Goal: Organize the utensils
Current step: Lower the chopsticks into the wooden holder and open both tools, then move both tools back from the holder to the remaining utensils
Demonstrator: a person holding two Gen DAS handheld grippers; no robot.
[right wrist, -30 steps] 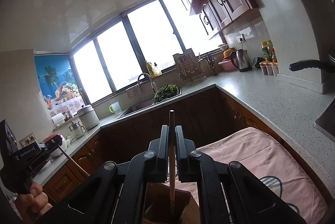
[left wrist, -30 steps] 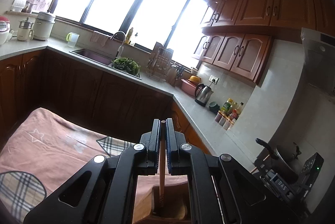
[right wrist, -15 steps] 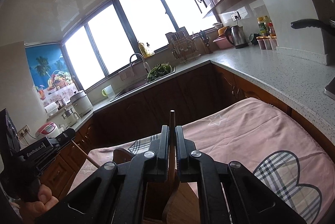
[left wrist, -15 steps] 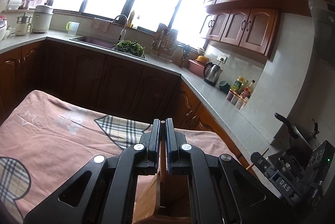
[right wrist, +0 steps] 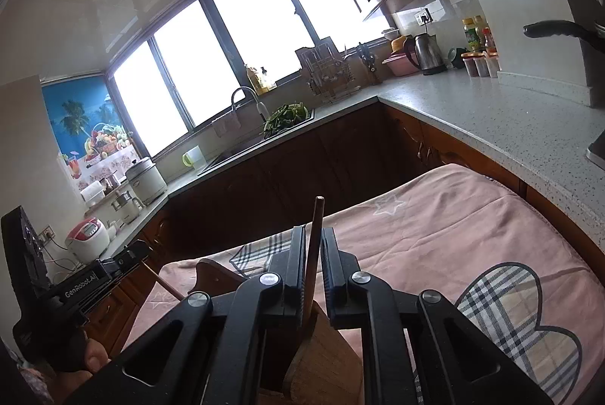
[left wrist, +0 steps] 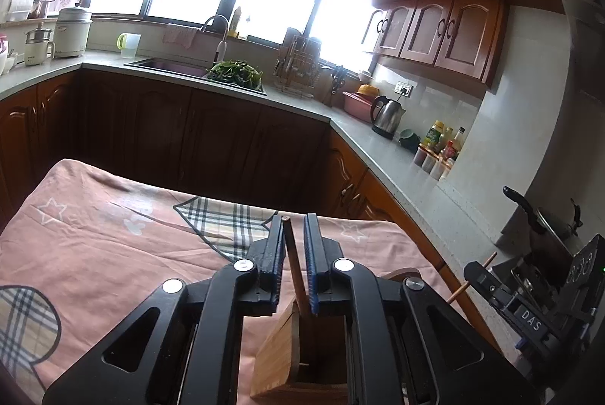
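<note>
Left wrist view: mounted behind left gripper (left wrist: 293, 238), facing forward and slightly downward, close over wooden holder (left wrist: 281, 356) on pink cloth (left wrist: 113, 246); right gripper (left wrist: 487, 286) visible at right edge.
Right wrist view: mounted behind right gripper (right wrist: 313, 246), same tilt, close over same holder; left gripper (right wrist: 124, 259) at left edge.
Shared: cloth, sink (left wrist: 170, 66), kettle (right wrist: 425, 53), windows.
</note>
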